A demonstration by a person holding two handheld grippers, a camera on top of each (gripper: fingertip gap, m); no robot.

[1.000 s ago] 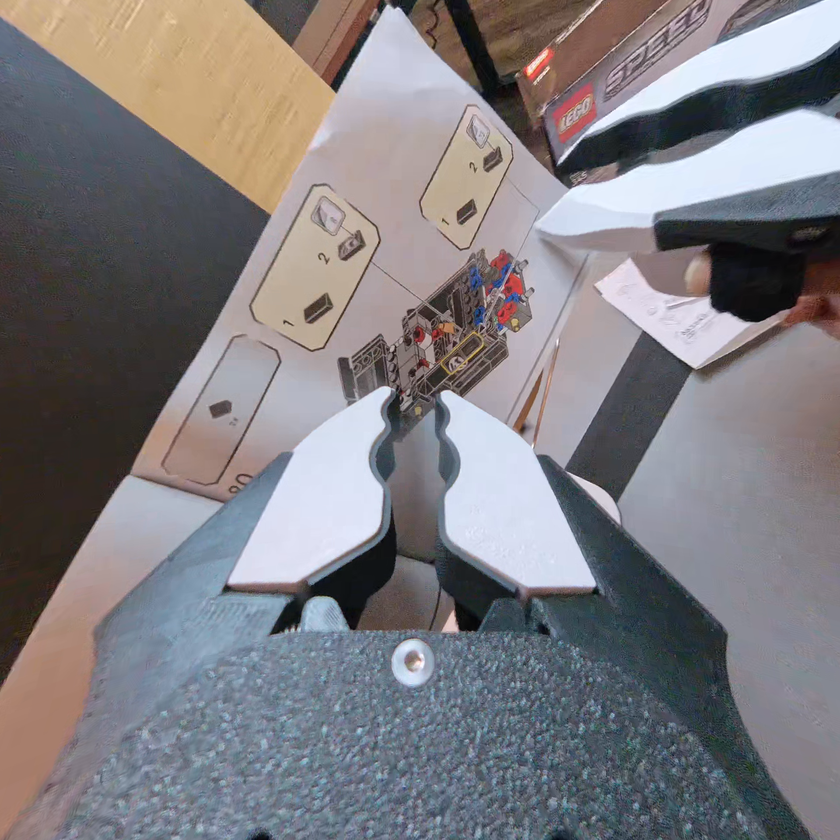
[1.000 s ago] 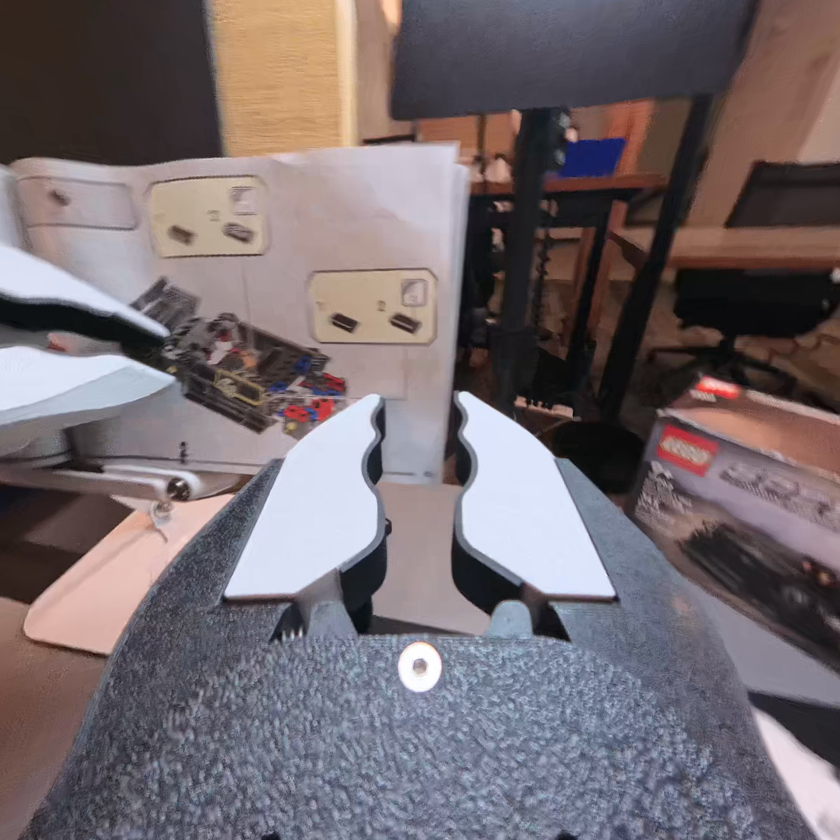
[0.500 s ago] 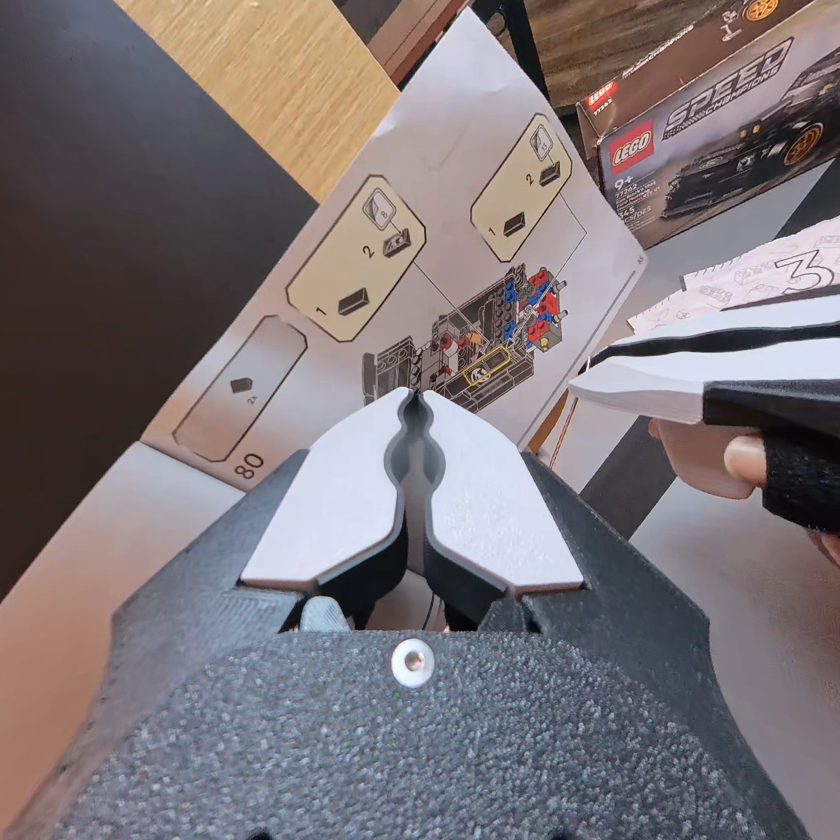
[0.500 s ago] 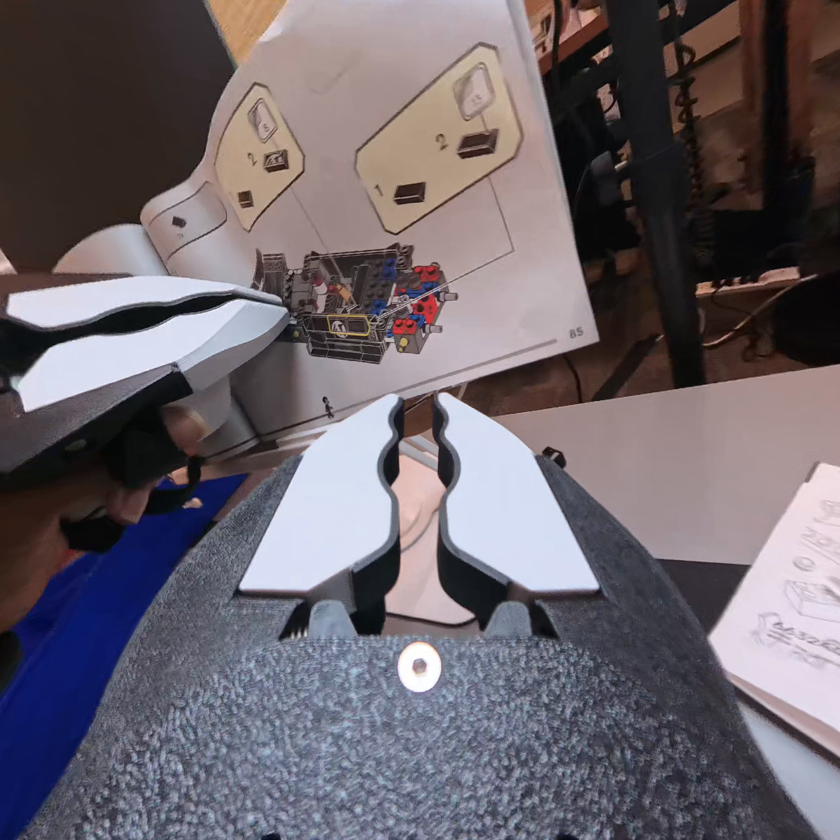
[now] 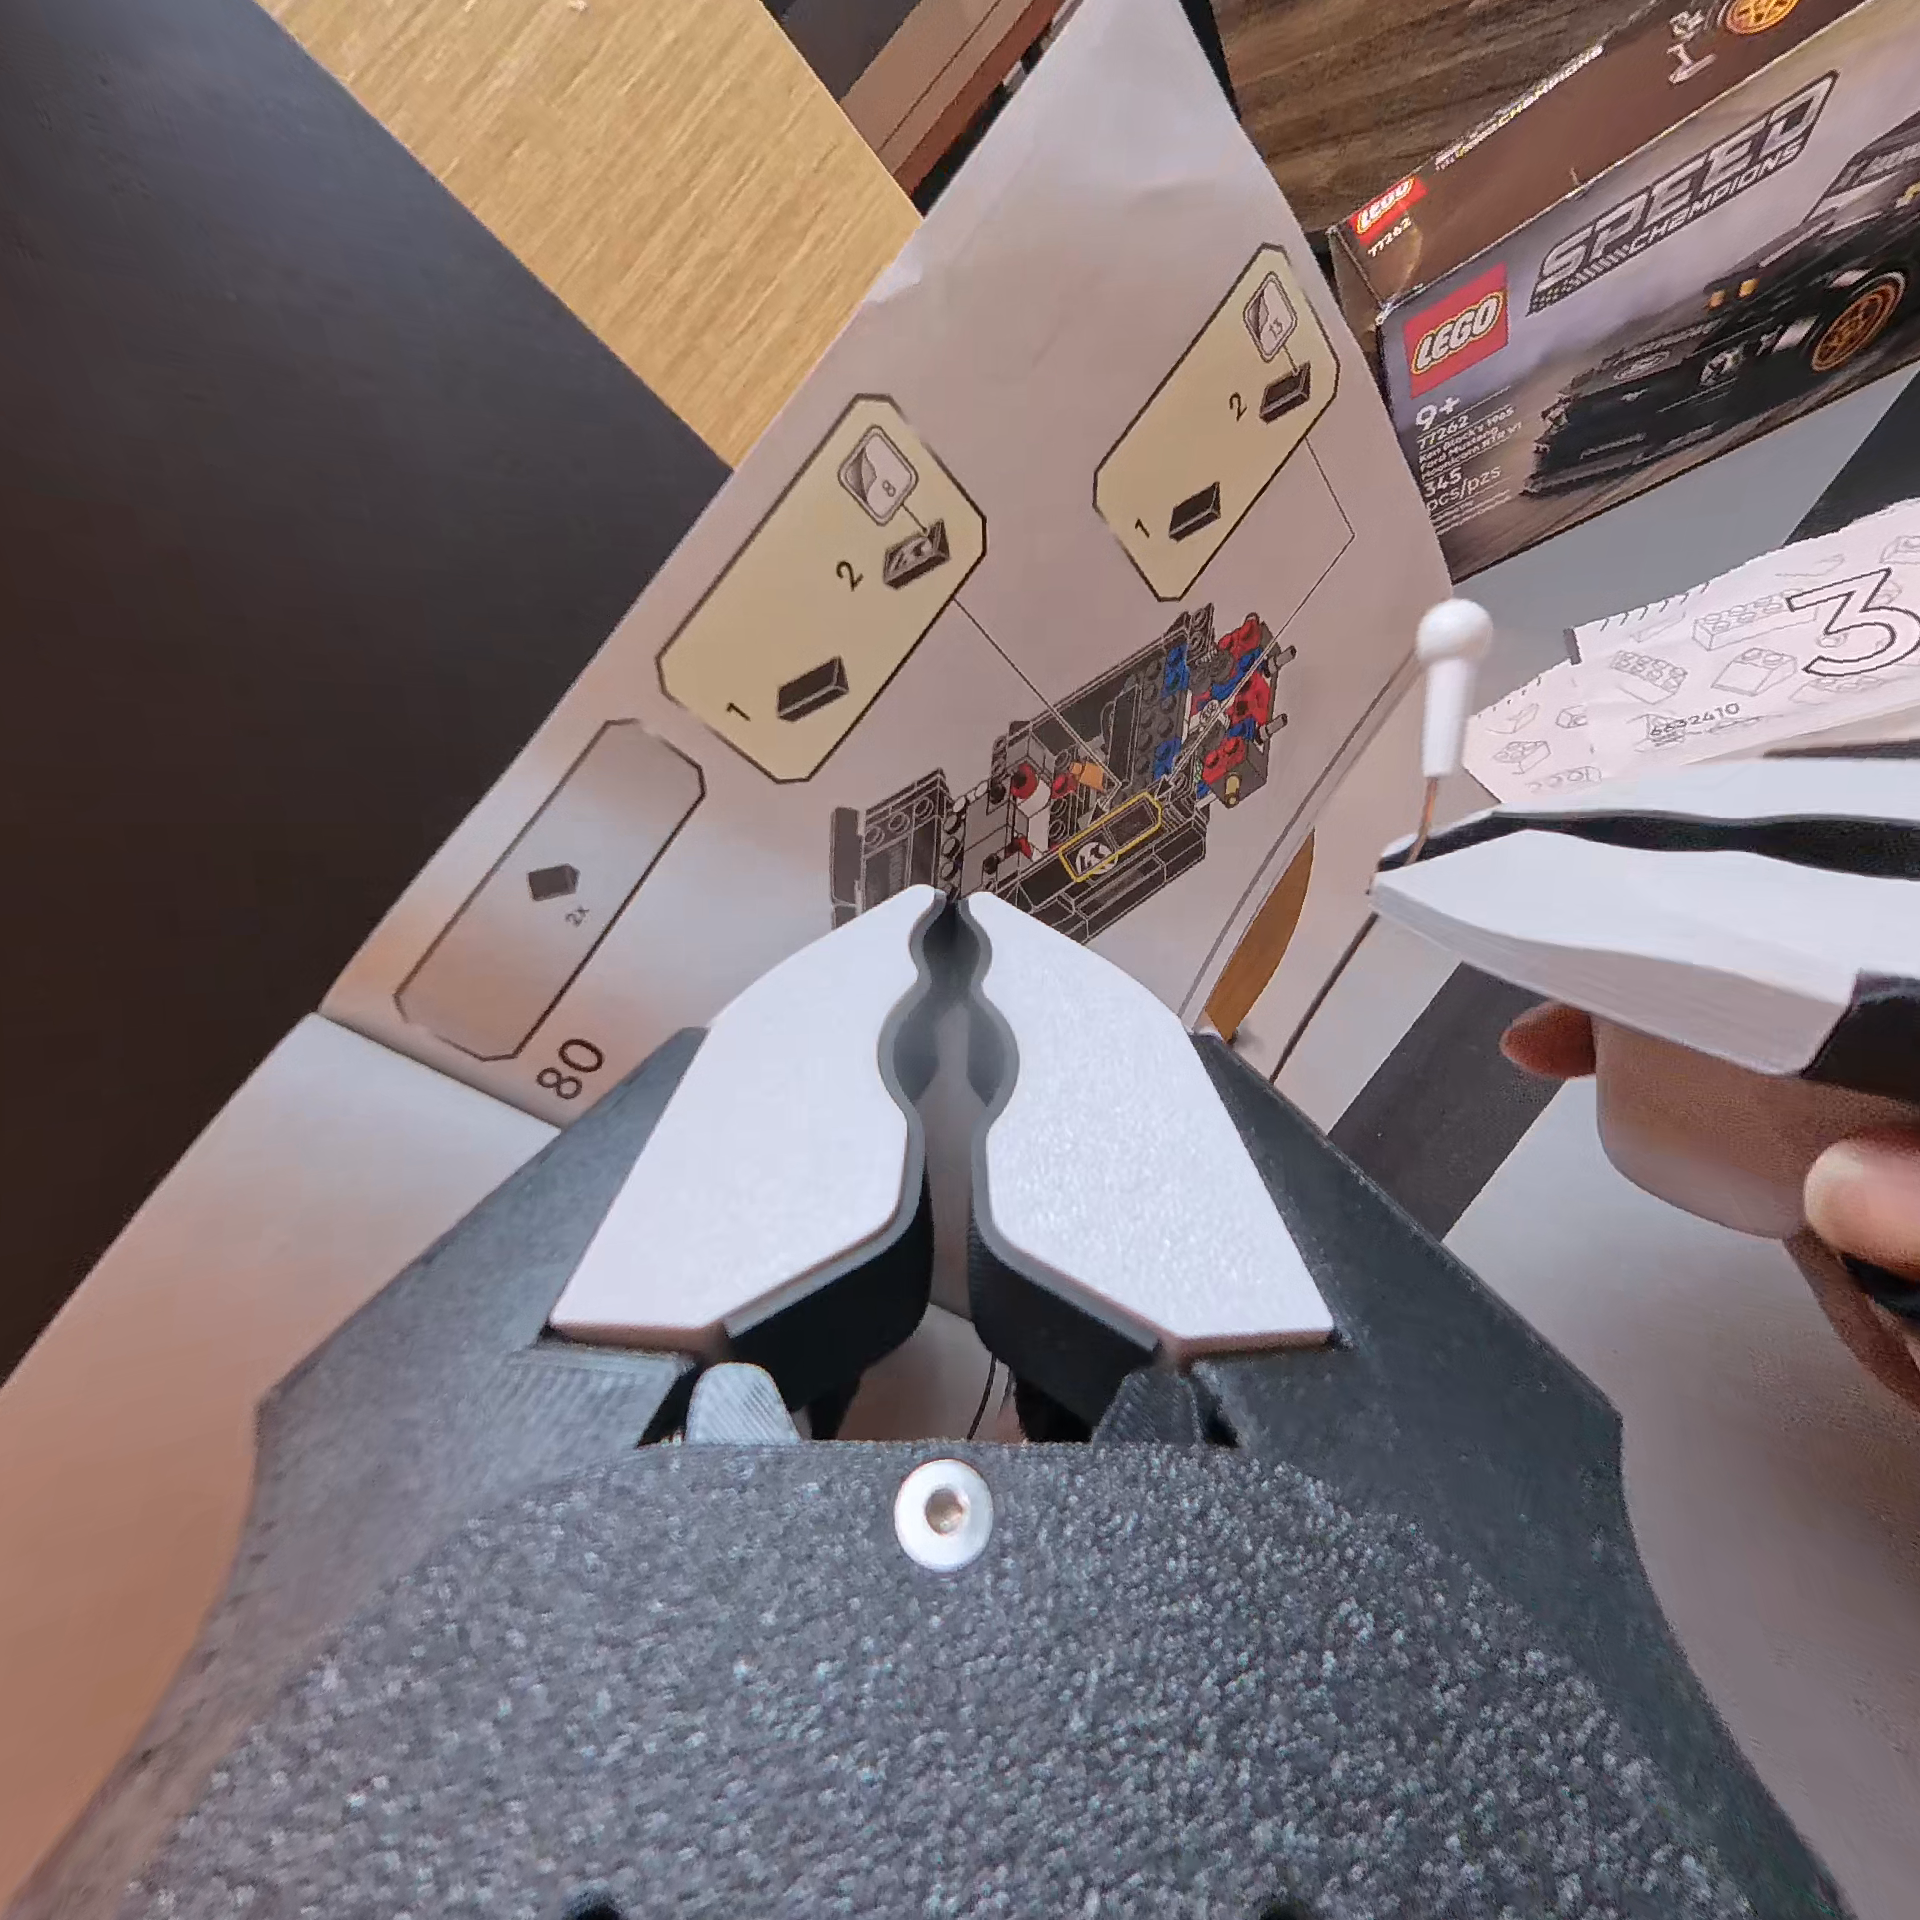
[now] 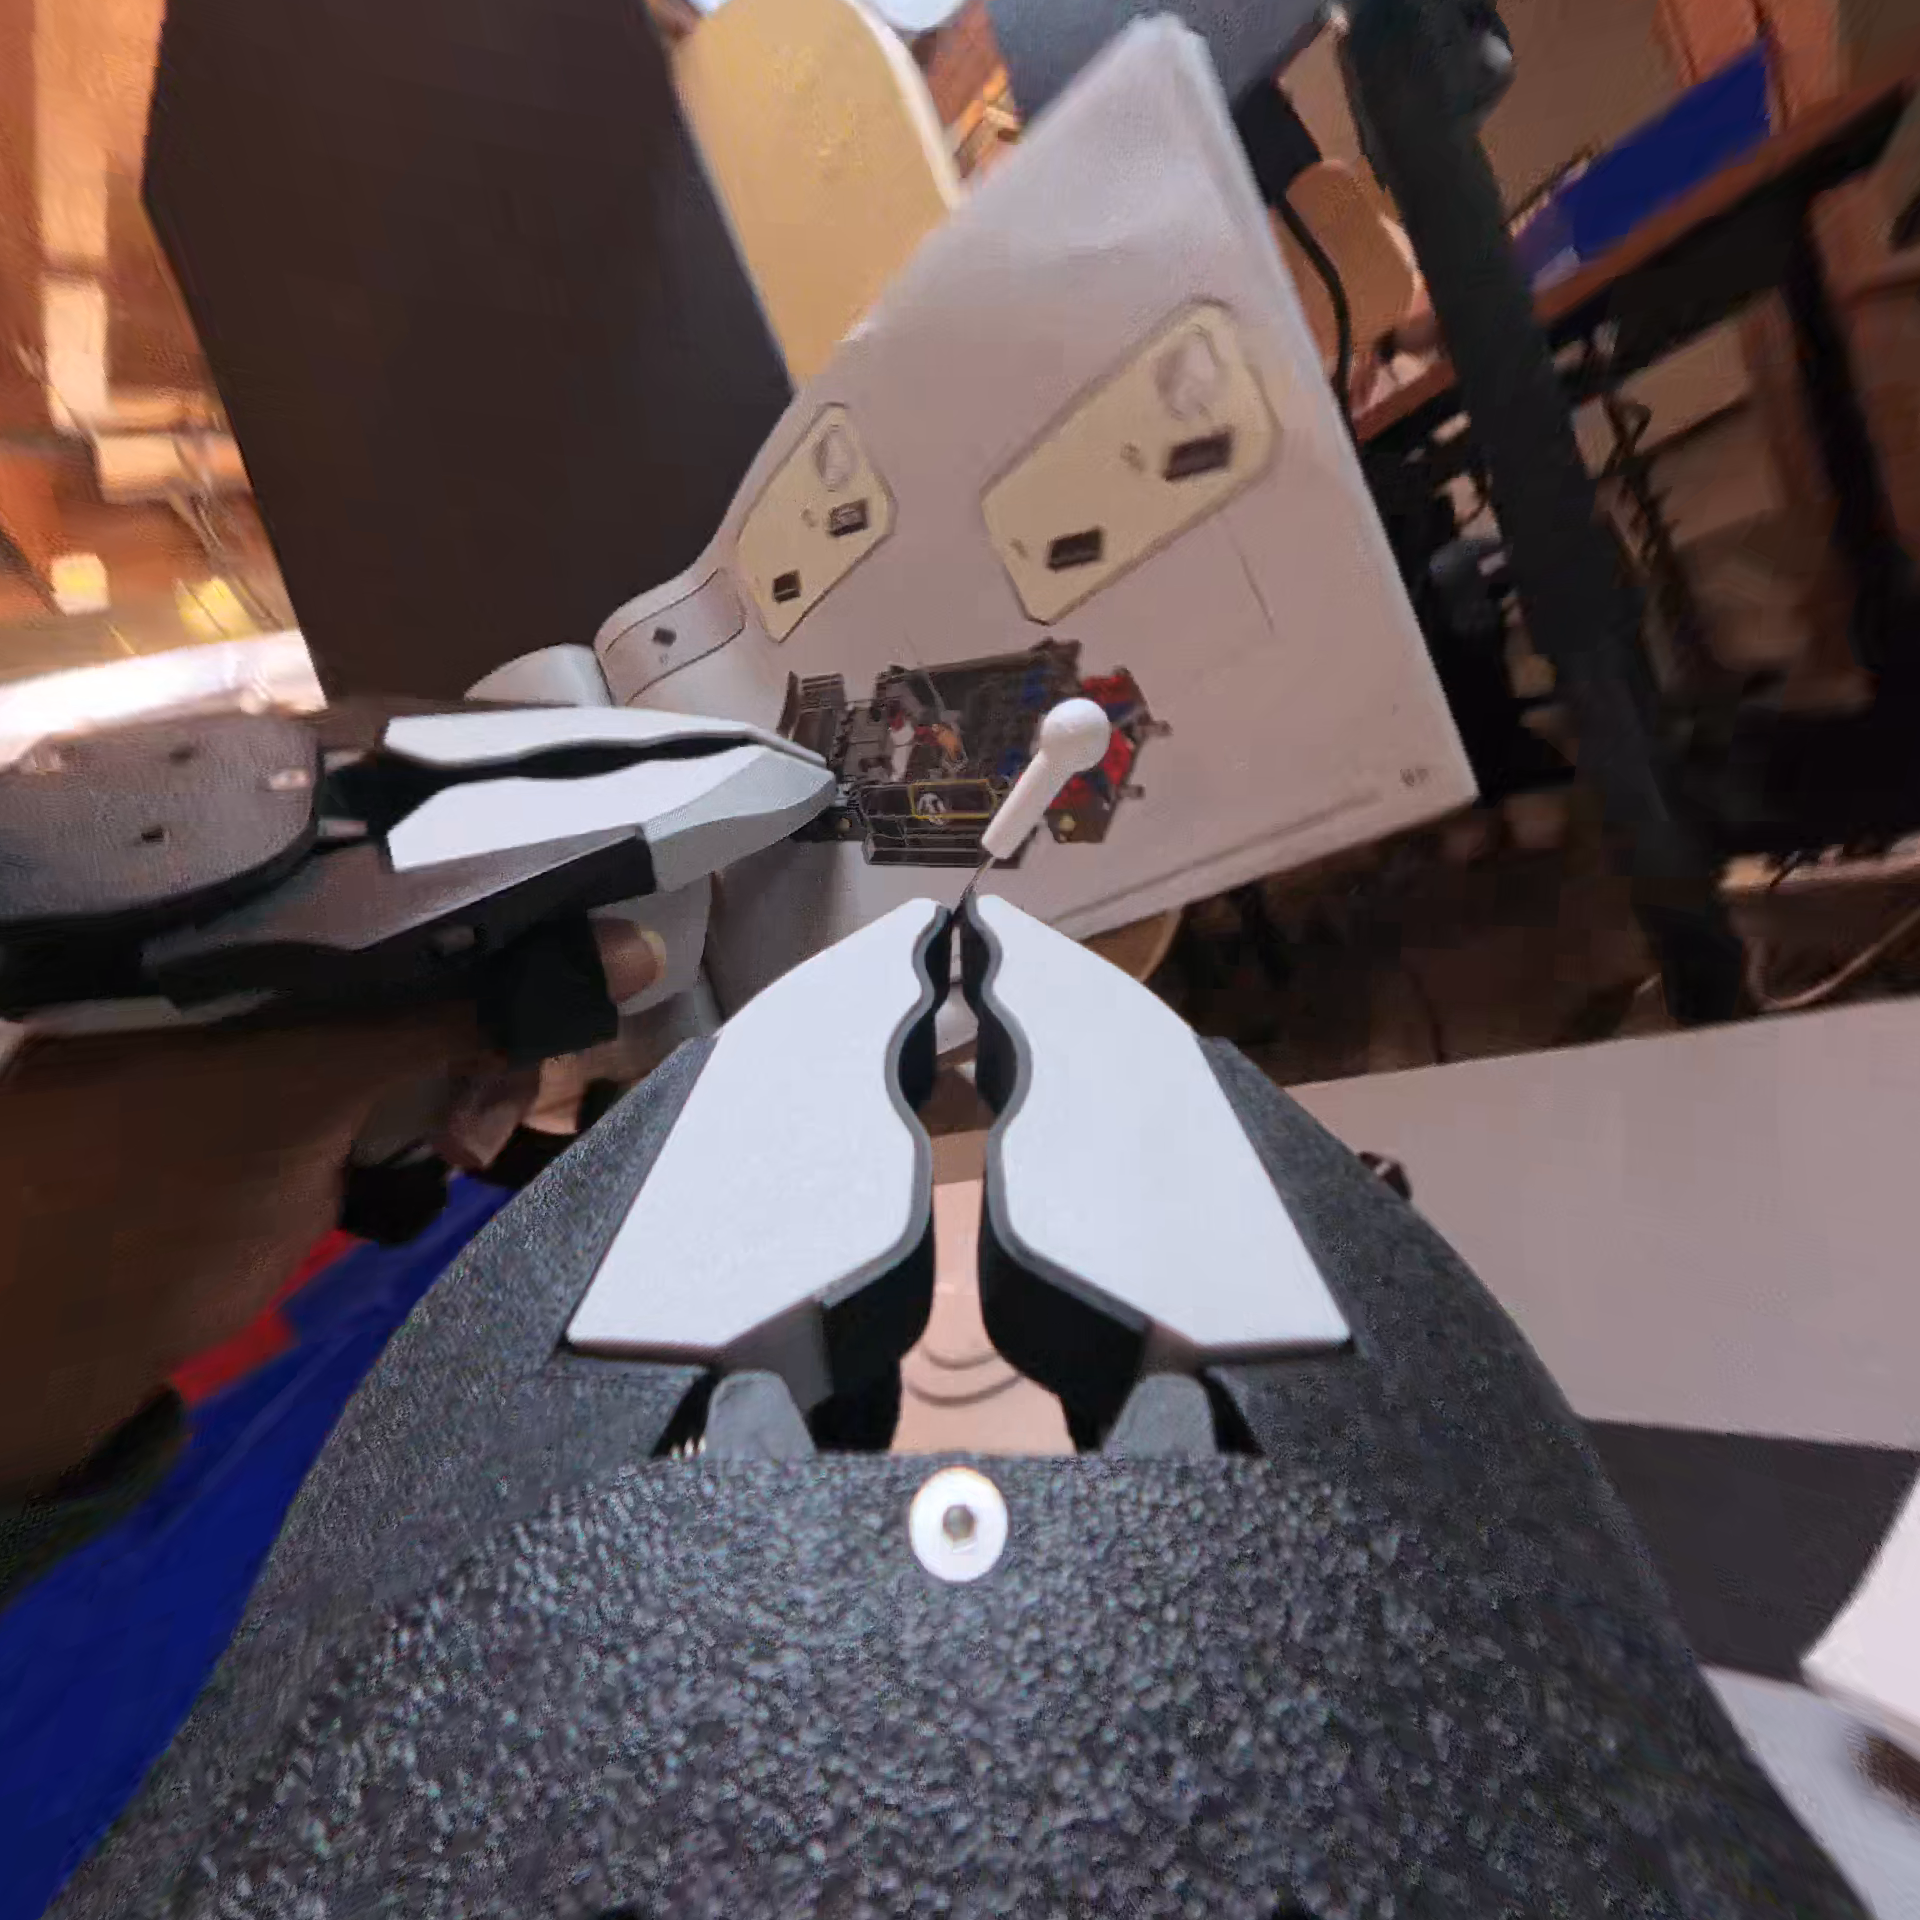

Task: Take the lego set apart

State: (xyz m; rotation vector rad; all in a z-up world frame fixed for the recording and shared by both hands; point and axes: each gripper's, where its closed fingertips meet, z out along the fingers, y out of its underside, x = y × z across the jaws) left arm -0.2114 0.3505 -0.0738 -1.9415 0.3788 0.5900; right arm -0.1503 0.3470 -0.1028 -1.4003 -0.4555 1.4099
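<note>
- The right gripper (image 6: 956, 909) has its two fingers pressed together at the tips, and they pinch the thin stem of a small white pin (image 6: 1049, 774) with a round head. The pin stands up and leans to the right, in front of the instruction booklet (image 6: 1132, 457).
- The left gripper (image 5: 951, 904) is also closed. Its tips touch each other and I see nothing between them. It points at the lower edge of the booklet page, just under the drawing of the half-built car.
- In the right wrist view the left gripper (image 6: 821, 795) lies sideways, to the left of the pin and near it, but not touching it.
- The booklet stands open and tilted behind both grippers. The lego box (image 5: 1662, 312) lies to the right of the booklet, and a white paper bag (image 5: 1745, 675) with brick drawings is in front of that box.
- The built lego set itself is not visible in either view, so I cannot say where it is or how much of it is apart.
- My judgement for this step: hold the pin firmly but gently, because the stem is thin and may slip or turn between the flat tips. Keep the booklet away from both grippers so the page does not fall. Open the left gripper before it reaches for any piece.
</note>
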